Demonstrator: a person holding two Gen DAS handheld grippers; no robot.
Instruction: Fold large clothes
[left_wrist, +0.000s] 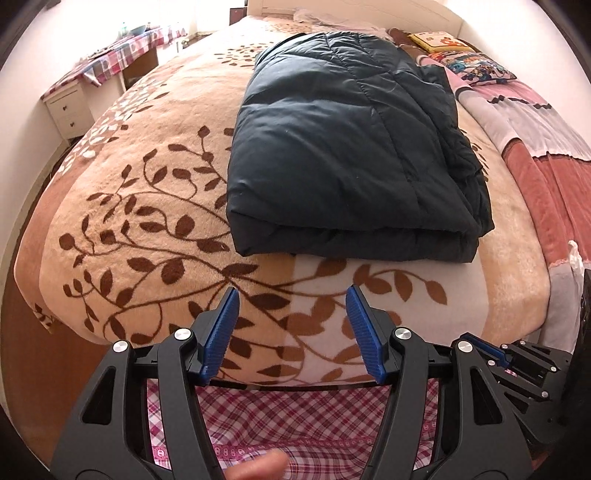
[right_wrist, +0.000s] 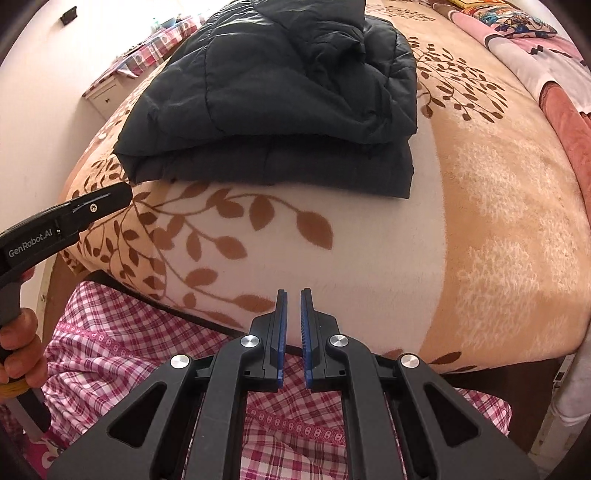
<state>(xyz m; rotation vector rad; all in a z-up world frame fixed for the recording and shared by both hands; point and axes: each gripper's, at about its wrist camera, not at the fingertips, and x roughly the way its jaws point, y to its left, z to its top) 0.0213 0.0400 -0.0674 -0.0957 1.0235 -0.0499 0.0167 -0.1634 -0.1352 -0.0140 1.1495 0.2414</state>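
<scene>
The dark padded jacket (left_wrist: 351, 147) lies folded into a thick bundle on the bed (left_wrist: 147, 206), set back from the near edge, on the leaf-patterned blanket (right_wrist: 369, 258). Both tools hang off the bed's edge above the person's checked clothing (right_wrist: 122, 350) — neither touches the jacket. The left gripper (left_wrist: 291, 306) has its jaws spread wide with nothing between them; the right gripper (right_wrist: 292, 310) has its jaws nearly pressed together, a thin slit showing, holding nothing.

The fold looks essentially done. To finish well, I would check the right side, where loose layers bunch unevenly, and press or tuck them flat so the bundle keeps its shape.

Around it: pillows (left_wrist: 476, 62) and a pink quilt (left_wrist: 535, 129) lie to the right near the jacket, and a side counter with a checked cloth (left_wrist: 122, 55) stands well apart on the left. Nothing blocks the reach from the near edge.
</scene>
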